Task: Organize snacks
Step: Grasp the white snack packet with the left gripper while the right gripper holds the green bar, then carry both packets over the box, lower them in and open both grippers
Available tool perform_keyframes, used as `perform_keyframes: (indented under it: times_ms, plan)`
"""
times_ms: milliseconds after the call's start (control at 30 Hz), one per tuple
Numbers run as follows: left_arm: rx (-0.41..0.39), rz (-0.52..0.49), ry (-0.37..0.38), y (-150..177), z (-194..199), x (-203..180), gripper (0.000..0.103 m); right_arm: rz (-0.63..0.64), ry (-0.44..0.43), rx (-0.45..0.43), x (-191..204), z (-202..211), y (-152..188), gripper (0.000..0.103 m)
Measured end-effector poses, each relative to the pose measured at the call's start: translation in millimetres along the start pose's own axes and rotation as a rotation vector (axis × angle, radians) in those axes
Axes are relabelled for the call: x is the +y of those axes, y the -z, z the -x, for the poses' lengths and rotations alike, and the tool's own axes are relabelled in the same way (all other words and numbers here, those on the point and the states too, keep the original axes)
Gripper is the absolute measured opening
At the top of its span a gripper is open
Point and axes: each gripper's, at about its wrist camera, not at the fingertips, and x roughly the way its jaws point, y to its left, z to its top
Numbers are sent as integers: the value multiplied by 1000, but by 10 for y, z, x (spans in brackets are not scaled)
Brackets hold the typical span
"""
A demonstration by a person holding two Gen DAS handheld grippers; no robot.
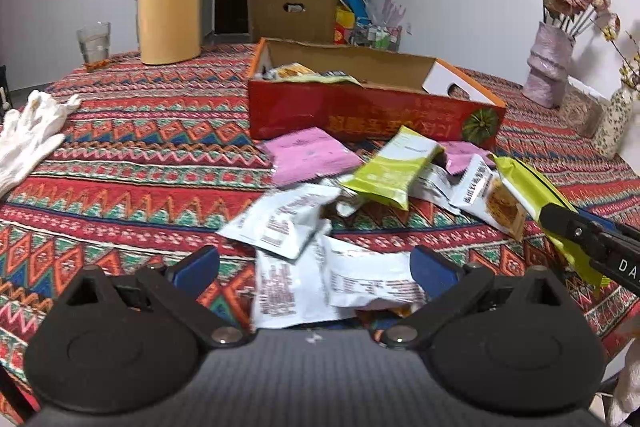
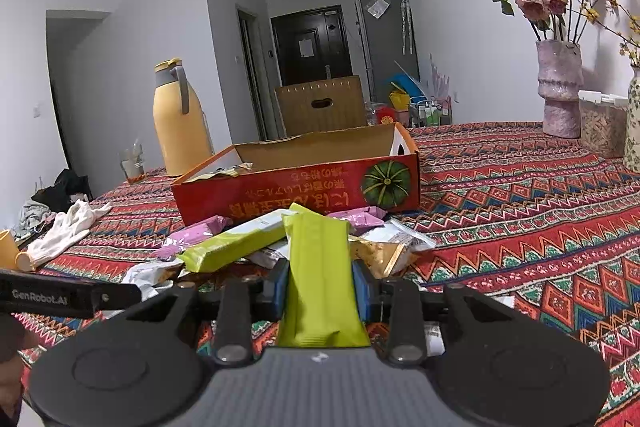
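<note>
Your right gripper (image 2: 320, 285) is clamped on a green packet (image 2: 318, 267), lifted just above the pile; your left gripper (image 1: 314, 267) hangs with its fingers spread wide over the white packets (image 1: 320, 267), holding nothing. Beyond them the red box (image 2: 296, 191) sits on the patterned tablecloth (image 1: 132, 155) with a few snacks already inside. The packet is slick and held across its middle, so it may slide out or catch the box's front wall if you carry it low. Loose pink packets (image 1: 312, 155) lie against that wall.
</note>
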Motion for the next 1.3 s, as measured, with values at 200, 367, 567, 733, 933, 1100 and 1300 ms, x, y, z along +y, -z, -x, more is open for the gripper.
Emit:
perform_keyframes:
  times_ms: [200,367,567,733,933,1100,1300]
  plan:
    - [33,-46,10,27,-112,-175,103,-18,-3,1,-77,14,46,32]
    - [55,-66,-2,30,-225,-271,103,-26,-11,6,-111,-9,69,32]
    - [57,-119,-40,63,-300,-421,103,-31,-17,8,-125,-34,76,32]
    - [56,-148,-67,93,-308,-488,94,-34,-23,13,-125,-48,91,32]
    - [46,-161,-83,115,-247,-507,68,-30,-25,15,-104,-49,100,32]
    - [32,-159,-60,102,-155,-481,44,-26,-22,10,-87,-27,96,32]
    - [15,-149,-38,85,-67,-451,31,-14,-18,0,-46,45,89,32]
